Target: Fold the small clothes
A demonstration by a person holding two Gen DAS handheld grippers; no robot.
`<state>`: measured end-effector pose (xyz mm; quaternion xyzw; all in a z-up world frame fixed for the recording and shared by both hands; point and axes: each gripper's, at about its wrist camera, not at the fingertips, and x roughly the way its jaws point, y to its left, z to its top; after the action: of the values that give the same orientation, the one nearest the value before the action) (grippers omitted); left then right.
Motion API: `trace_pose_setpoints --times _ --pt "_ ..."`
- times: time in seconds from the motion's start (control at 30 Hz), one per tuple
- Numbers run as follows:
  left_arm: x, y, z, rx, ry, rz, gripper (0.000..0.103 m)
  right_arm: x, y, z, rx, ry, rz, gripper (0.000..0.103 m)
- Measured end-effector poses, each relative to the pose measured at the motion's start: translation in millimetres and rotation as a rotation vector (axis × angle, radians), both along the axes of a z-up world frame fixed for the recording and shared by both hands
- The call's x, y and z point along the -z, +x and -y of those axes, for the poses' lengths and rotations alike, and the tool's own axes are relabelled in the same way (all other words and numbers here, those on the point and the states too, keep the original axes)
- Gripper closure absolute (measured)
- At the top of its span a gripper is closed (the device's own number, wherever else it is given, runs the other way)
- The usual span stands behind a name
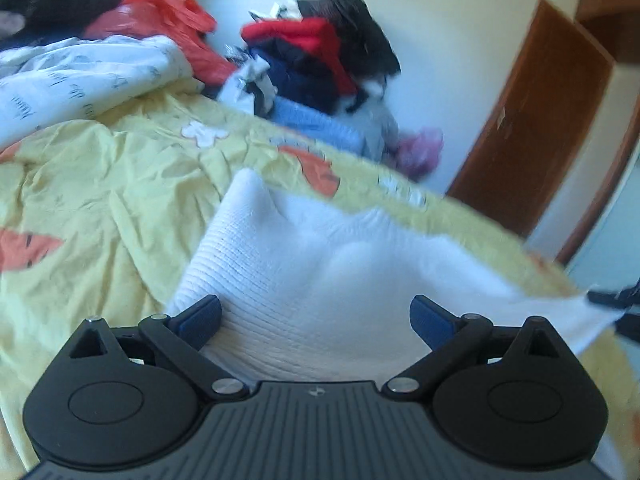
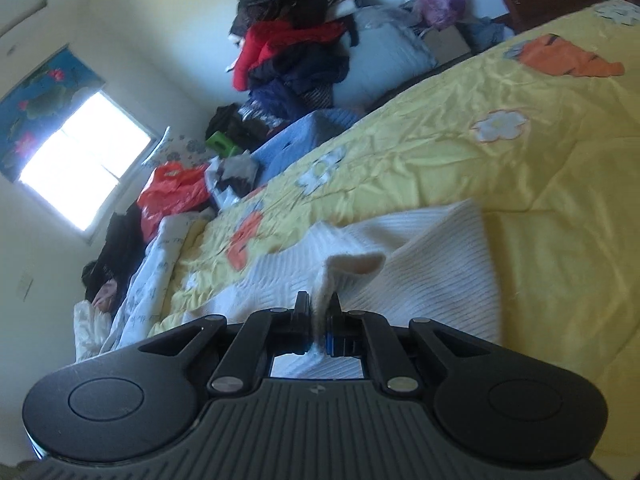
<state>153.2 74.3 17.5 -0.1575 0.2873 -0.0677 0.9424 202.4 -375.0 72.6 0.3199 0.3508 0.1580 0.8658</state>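
Observation:
A white ribbed knit garment (image 1: 304,272) lies on the yellow bedspread (image 1: 100,208). My left gripper (image 1: 316,320) is open, its blue-padded fingers spread wide just above the garment's near part, holding nothing. In the right wrist view the same garment (image 2: 432,268) shows with a fold of its edge pinched upright. My right gripper (image 2: 319,320) is shut on that edge of the white garment, lifting it a little off the bedspread (image 2: 480,152). The right gripper also shows at the far right edge of the left wrist view (image 1: 616,304), on the garment's corner.
A heap of clothes (image 1: 320,60) rises beyond the bed's far edge. A red plastic bag (image 1: 160,20) and a white printed sheet (image 1: 80,76) lie at the bed's head. A brown door (image 1: 532,120) stands right. A window (image 2: 80,160) is on the wall.

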Motion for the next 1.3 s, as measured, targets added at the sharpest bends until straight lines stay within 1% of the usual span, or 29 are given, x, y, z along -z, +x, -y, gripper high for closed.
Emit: trace_pose_setpoints --times 0.1,0.17,0.2,0.23,0.3,0.37,0.4,0.43,0.47,0.5,0.53,0.57,0.6,0.63,0.67,0.73,0.83,0.87,0.9,0.93,0.97,1.0,1.03,1.07,1.1,1.13,1.17,1.23,1.3 --pt "6.4 2.4 12.1 0.044 0.109 -0.003 0.000 17.0 3.0 10.5 0.024 -0.020 -0.042 0.092" --pt "15.6 0.6 24.5 0.063 0.193 -0.001 0.000 34.1 4.2 10.1 0.025 -0.067 -0.088 0.092" --pt "15.3 1.5 29.3 0.065 0.224 -0.005 0.000 42.3 4.1 9.4 0.027 -0.083 -0.107 0.093" --pt "16.7 2.6 31.6 0.065 0.237 -0.014 0.000 49.2 2.9 9.1 0.028 -0.088 -0.116 0.093" --pt "18.0 3.7 32.0 0.070 0.232 -0.021 0.000 55.4 -1.9 8.8 0.035 -0.078 -0.109 0.093" --pt "18.7 3.1 29.7 0.074 0.219 -0.021 0.000 54.6 -6.3 9.0 0.043 -0.065 -0.091 0.093" --pt "19.1 3.3 29.5 0.074 0.216 -0.021 0.000 55.4 -7.7 8.5 0.042 -0.071 -0.086 0.094" --pt "19.2 4.0 30.4 0.074 0.217 -0.020 0.000 58.2 -8.7 6.7 0.036 -0.098 -0.084 0.089" --pt "19.2 2.6 31.4 0.073 0.217 -0.019 0.000 61.4 -9.8 4.3 0.029 -0.131 -0.080 0.090" --pt "19.3 2.4 31.0 0.072 0.216 -0.019 0.000 62.9 -12.1 4.1 0.028 -0.131 -0.064 0.089" --pt "19.3 2.3 30.7 0.071 0.215 -0.018 0.000 63.3 -13.7 6.3 0.030 -0.105 -0.061 0.083" --pt "19.1 1.7 31.3 0.071 0.216 -0.017 0.000 63.8 -14.4 10.4 0.030 -0.055 -0.064 0.077" --pt "19.1 2.0 31.5 0.070 0.216 -0.017 0.000 64.1 -14.6 15.1 0.032 -0.004 -0.070 0.074" --pt "19.1 2.1 31.7 0.071 0.218 -0.017 0.000 63.7 -14.6 19.8 0.039 0.036 -0.074 0.070" --pt "19.2 2.1 31.4 0.071 0.219 -0.018 0.000 62.1 -14.1 24.0 0.051 0.064 -0.076 0.066" --pt "19.1 1.8 30.8 0.070 0.221 -0.018 0.000 55.9 -11.4 27.8 0.071 0.071 -0.056 0.063" --pt "18.0 1.7 32.9 0.062 0.231 -0.020 0.000 50.0 -1.3 19.0 0.063 -0.002 -0.054 0.062" --pt "16.3 1.0 35.0 0.057 0.251 -0.020 0.000 49.7 2.1 12.5 0.048 -0.045 -0.059 0.063" --pt "12.6 1.3 37.7 0.053 0.275 -0.022 0.000 49.4 5.4 3.3 0.022 -0.102 -0.062 0.072" --pt "7.4 1.9 39.8 0.042 0.300 -0.022 0.000 48.8 7.9 -5.5 -0.010 -0.160 -0.064 0.092" --pt "-0.1 3.8 41.3 0.025 0.324 -0.017 0.000 46.9 9.6 -16.0 -0.036 -0.239 -0.066 0.093" --pt "-7.1 7.2 42.0 0.014 0.336 -0.009 0.000 43.6 8.2 -23.5 -0.054 -0.291 -0.048 0.093" --pt "-13.5 12.6 41.7 0.014 0.339 -0.004 0.000 38.1 5.9 -26.9 -0.060 -0.318 -0.023 0.094" --pt "-19.7 22.8 40.2 0.022 0.335 -0.016 0.000 32.7 3.4 -24.7 -0.051 -0.312 -0.003 0.094" --pt "-22.1 33.6 39.9 0.036 0.331 -0.047 0.000 27.7 0.3 -19.8 -0.033 -0.289 0.021 0.095" --pt "-21.7 48.5 39.6 0.054 0.328 -0.097 0.000 25.4 -2.1 -14.0 -0.010 -0.261 0.032 0.095" --pt "-17.9 61.5 38.7 0.070 0.323 -0.143 0.000 27.6 -1.8 -9.9 0.006 -0.266 0.022 0.095" --pt "-6.0 80.7 35.5 0.095 0.303 -0.216 0.000 41.5 1.1 -11.2 0.002 -0.340 -0.028 0.097" --pt "1.9 87.2 29.4 0.093 0.282 -0.213 0.000 46.2 -4.2 -11.7 0.004 -0.345 -0.013 0.097"
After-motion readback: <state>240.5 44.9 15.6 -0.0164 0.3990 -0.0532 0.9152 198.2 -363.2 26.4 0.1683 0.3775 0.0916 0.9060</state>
